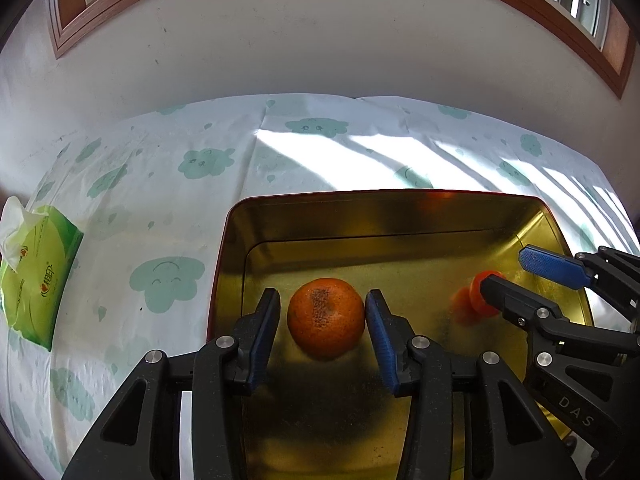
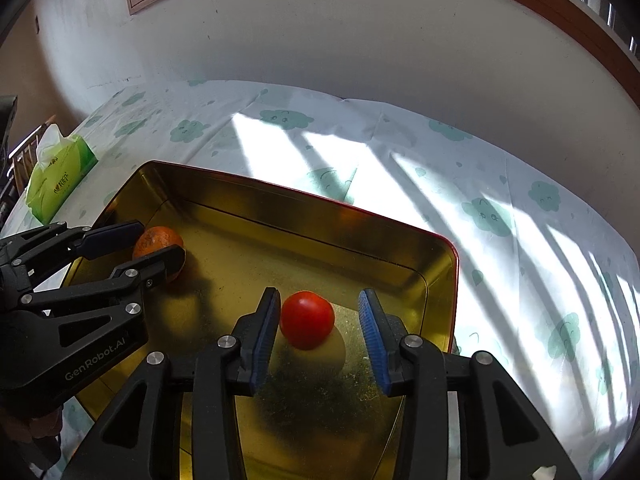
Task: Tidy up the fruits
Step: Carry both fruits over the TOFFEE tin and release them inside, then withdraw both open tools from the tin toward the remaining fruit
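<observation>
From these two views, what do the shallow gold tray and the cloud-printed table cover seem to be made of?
Shallow gold tray: probably thin metal, glossy; its walls mirror the fruit and light. Cloud-printed table cover: likely thin plastic sheet or paper; sharp fold creases, slight sheen.

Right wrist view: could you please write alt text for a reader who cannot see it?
The right gripper stands open around a red tomato resting in a gold metal tray. To its left, the left gripper flanks an orange.
</observation>
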A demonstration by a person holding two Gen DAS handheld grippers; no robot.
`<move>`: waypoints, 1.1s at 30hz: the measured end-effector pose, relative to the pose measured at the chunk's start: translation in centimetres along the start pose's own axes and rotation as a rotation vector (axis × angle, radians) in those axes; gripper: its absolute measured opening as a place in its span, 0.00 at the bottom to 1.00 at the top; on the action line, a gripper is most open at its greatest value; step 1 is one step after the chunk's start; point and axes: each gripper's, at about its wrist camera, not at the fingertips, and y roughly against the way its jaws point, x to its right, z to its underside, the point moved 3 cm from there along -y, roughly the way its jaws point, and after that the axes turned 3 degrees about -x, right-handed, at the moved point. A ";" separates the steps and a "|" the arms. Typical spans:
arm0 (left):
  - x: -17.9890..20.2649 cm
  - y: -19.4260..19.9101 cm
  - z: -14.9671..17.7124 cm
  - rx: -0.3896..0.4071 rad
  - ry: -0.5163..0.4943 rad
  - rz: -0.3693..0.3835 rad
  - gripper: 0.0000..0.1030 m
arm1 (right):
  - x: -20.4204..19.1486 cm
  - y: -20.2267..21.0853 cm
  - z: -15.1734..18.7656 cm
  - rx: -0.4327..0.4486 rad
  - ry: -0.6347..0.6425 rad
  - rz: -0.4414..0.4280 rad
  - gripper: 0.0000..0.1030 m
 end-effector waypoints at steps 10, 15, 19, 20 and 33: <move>0.6 3.7 0.8 0.045 -0.010 -0.006 0.47 | -0.2 3.6 1.0 0.044 -0.011 -0.002 0.41; 0.7 6.1 1.6 0.064 -0.024 -0.020 0.47 | -0.3 5.4 2.0 0.058 -0.018 -0.005 0.41; 0.5 7.9 2.7 0.080 -0.029 -0.029 0.47 | -0.3 7.0 3.0 0.071 -0.024 -0.005 0.41; 0.5 8.3 3.0 0.080 -0.029 -0.029 0.47 | -0.3 7.5 3.3 0.075 -0.025 -0.005 0.41; 1.4 13.5 8.8 0.107 -0.048 -0.038 0.47 | -1.1 12.1 8.6 0.096 -0.041 -0.021 0.41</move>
